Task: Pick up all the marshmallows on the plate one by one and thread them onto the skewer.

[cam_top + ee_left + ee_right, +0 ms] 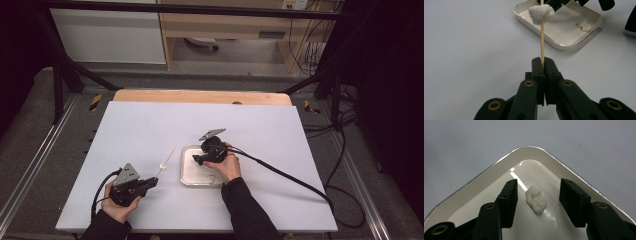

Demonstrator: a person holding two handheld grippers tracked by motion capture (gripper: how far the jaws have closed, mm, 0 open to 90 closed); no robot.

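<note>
Clamped between the left gripper's [543,65] fingers: a wooden skewer [542,41], one white lump [541,12] already threaded near its far tip. Farther off, half-closed but not yet touching, the right gripper's [537,200] fingers either side of a second white lump [536,199] in the white tray [499,168] on the worktop [150,125]. Judged: one piece done, next to pick and thread; no readable writing anywhere.

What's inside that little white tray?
One small white fluffy lump lies on the tray floor, between the right gripper's fingers, which don't touch it. The tray floor under the gripper is hidden in the high view.
</note>
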